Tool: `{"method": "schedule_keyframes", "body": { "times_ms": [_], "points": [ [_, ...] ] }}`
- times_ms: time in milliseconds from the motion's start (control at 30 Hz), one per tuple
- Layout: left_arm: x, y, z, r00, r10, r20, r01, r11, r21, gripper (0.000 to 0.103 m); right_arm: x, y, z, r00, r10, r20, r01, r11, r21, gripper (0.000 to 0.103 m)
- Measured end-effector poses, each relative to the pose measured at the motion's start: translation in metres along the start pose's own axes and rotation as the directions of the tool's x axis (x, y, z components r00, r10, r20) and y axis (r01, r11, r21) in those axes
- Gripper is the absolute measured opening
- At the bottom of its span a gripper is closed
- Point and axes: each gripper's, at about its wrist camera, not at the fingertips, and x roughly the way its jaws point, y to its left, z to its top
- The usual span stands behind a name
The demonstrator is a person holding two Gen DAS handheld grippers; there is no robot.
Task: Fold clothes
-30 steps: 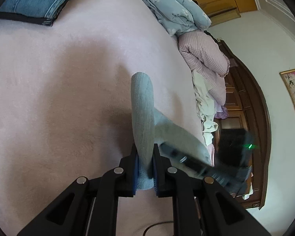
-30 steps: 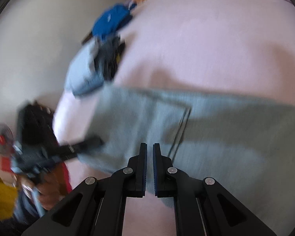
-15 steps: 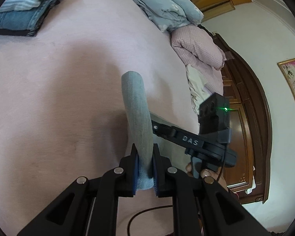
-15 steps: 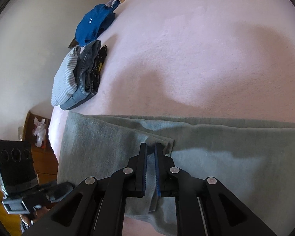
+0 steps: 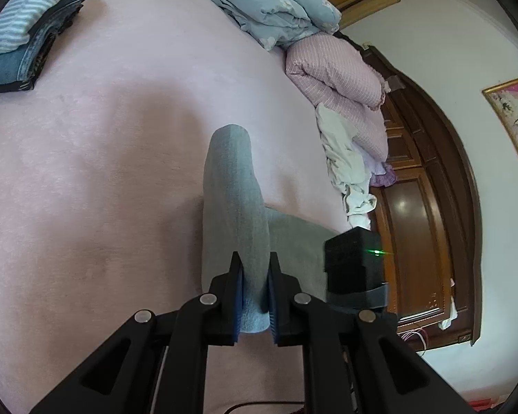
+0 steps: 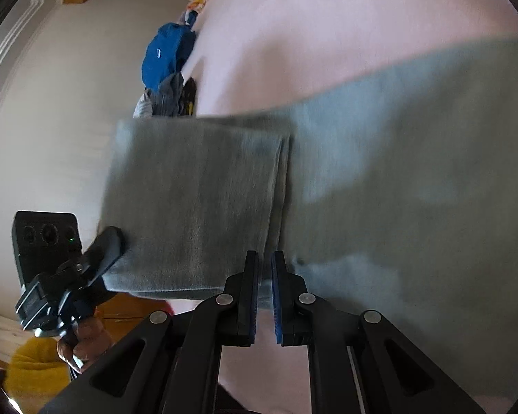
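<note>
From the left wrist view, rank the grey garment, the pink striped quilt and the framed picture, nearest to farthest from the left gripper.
1. grey garment: clamped in the left gripper.
2. pink striped quilt: upper right, at the bed's far edge.
3. framed picture: far right, on the wall.

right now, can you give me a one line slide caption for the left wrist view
Left gripper pinches a fold of grey cloth above the pink bed, folded clothes stacked beyond.
</note>
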Motion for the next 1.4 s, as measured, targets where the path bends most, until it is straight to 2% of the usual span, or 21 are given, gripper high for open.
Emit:
{"method": "schedule_keyframes", "body": {
  "times_ms": [133, 333, 467, 700, 867, 933, 1100, 1233, 1400],
  "points": [
    [0.001, -0.005, -0.001, 1.0, 0.006, -0.008, -0.006, 1.0, 0.012, 0.009, 0.002, 0.005, 0.005, 1.0, -0.017, -0.001, 0.017, 1.0, -0.021, 0.01],
    [0.002, -0.01, 0.001, 1.0, 0.021, -0.01, -0.021, 1.0, 0.011, 0.009, -0.026, -0.004, 0.027, 0.994, -0.008, 0.106, 0.005, 0.999, 0.031, 0.011],
    [0.003, -0.014, 0.001, 0.999, 0.031, -0.011, -0.031, 0.999, 0.007, 0.009, -0.018, 0.001, 0.053, 0.996, 0.019, 0.085, -0.023, 0.999, 0.041, 0.011],
    [0.016, -0.029, 0.0, 0.998, 0.052, -0.031, -0.051, 0.998, 0.031, 0.009, 0.013, 0.015, 0.074, 1.0, 0.005, 0.006, -0.004, 1.0, -0.002, 0.011],
    [0.026, -0.04, -0.001, 0.997, 0.067, -0.047, -0.064, 0.997, 0.051, 0.009, -0.016, -0.001, 0.057, 0.998, 0.032, 0.06, -0.033, 0.999, 0.019, 0.012],
    [0.03, -0.045, -0.001, 0.996, 0.073, -0.054, -0.07, 0.996, 0.059, 0.009, -0.025, -0.012, 0.04, 0.995, 0.054, 0.082, -0.06, 0.996, 0.07, 0.018],
    [0.039, -0.05, -0.004, 0.993, 0.085, -0.075, -0.08, 0.994, 0.073, 0.009, -0.023, -0.038, 0.0, 0.989, 0.138, 0.062, -0.146, 0.975, 0.169, 0.022],
    [0.041, -0.054, -0.004, 0.993, 0.091, -0.076, -0.086, 0.994, 0.074, 0.009, -0.01, -0.041, -0.003, 0.978, 0.202, 0.055, -0.209, 0.957, 0.201, 0.022],
    [0.037, -0.053, -0.002, 0.993, 0.101, -0.066, -0.097, 0.994, 0.054, 0.009, -0.006, -0.038, 0.0, 0.973, 0.227, 0.049, -0.232, 0.947, 0.223, 0.021]
  ]
}}
